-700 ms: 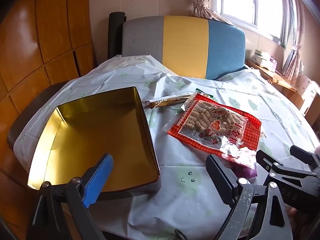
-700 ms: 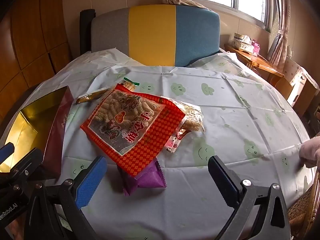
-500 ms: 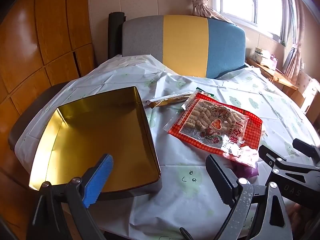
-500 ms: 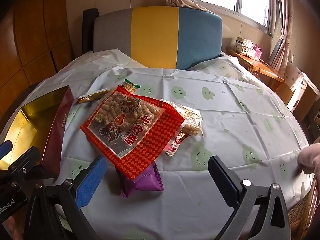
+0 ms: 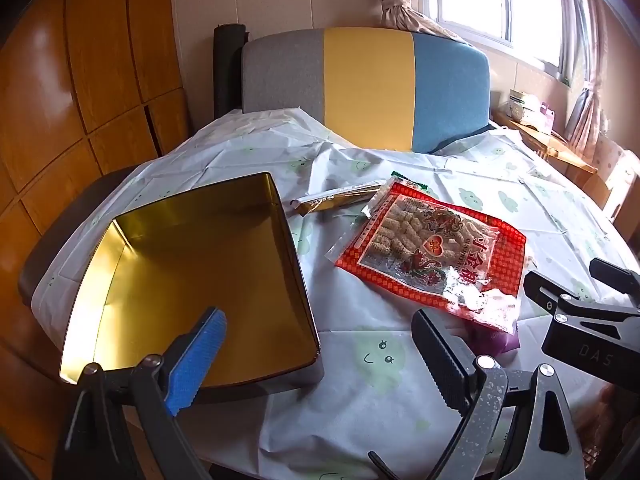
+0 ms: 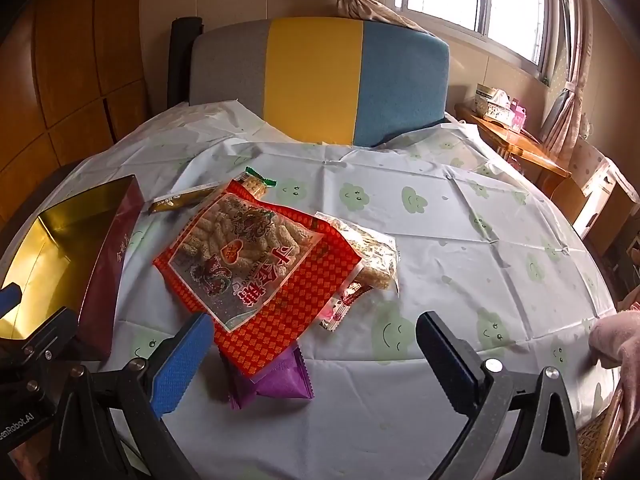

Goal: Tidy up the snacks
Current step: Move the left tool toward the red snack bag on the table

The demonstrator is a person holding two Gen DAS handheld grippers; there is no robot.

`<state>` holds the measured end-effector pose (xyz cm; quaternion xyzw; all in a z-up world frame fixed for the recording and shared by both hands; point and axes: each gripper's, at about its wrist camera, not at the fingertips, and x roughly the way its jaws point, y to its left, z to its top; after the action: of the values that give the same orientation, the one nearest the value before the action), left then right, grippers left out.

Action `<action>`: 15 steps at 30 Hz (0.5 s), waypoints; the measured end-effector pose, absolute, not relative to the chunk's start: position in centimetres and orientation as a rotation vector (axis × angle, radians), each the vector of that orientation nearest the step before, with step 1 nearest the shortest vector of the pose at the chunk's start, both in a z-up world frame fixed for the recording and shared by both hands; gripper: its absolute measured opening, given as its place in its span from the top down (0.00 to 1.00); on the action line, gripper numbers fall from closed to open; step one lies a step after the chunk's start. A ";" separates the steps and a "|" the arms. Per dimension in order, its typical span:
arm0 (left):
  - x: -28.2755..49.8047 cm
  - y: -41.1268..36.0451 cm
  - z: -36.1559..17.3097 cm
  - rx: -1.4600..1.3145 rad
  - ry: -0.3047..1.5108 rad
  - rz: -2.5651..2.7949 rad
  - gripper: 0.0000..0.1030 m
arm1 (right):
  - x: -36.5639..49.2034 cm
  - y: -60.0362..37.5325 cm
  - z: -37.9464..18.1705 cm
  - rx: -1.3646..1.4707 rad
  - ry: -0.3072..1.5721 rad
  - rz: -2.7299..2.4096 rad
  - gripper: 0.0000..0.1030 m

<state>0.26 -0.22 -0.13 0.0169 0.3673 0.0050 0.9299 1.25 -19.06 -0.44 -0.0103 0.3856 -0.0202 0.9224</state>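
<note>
A: Where do the snacks sit?

B: They lie in a loose heap on the worktop [image 6: 460,216], ahead of the right tool [image 6: 308,344] and a little to its left. The big red bag [image 6: 256,264] is on top. A purple packet [image 6: 276,380] pokes out from under the bag's near corner, just past the tool's blue pad. A clear pack of bars [image 6: 374,254] and a small pink wrapper [image 6: 340,308] stick out on the bag's right, and a green-ended pack [image 6: 256,180] and a gold stick [image 6: 182,200] lie at its far side.

A: And the container?

B: The gold-lined box [image 5: 192,276] lies open and holds nothing, directly ahead of the left tool [image 5: 320,352] and partly under its blue pad. From that tool the heap is ahead and to the right.

A: What are the tools doing?

B: Both are spread wide and hold nothing. The left tool hangs over the box's near edge and the right over the near worktop, short of the pile.

A: So which step is this?

B: I judge it the very start: nothing is packed, and the first pick is being lined up.

A: What does the next move need?

B: Probably the right tool going forward and down to the purple packet or the red bag's near edge, pinching thin film without dragging the heap, then carrying it left to the box.
</note>
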 end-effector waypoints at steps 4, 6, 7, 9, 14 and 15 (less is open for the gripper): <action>0.3 -0.3 -0.2 0.037 0.755 0.010 0.08 | 1.5 -19.2 -0.2 -0.037 0.789 -0.039 0.00; 0.3 -0.3 -0.2 0.040 0.758 0.009 0.08 | 1.7 -19.4 -0.1 -0.042 0.791 -0.035 0.00; 0.3 -0.3 -0.2 0.040 0.759 0.009 0.08 | 1.7 -19.4 -0.1 -0.045 0.790 -0.034 0.00; 0.3 -0.4 -0.3 0.042 0.761 0.007 0.08 | 1.8 -19.5 0.0 -0.053 0.787 -0.032 0.00; 0.3 -0.6 -0.4 0.047 0.764 0.006 0.08 | 2.1 -19.9 0.3 -0.063 0.780 -0.030 0.00; 0.3 -0.6 -0.4 0.048 0.764 0.005 0.08 | 2.2 -20.0 0.4 -0.065 0.778 -0.031 0.00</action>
<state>0.30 -0.57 -0.41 0.0232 0.3729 0.0024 0.9276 2.16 -19.96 0.37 -0.0319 0.3791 -0.0153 0.9247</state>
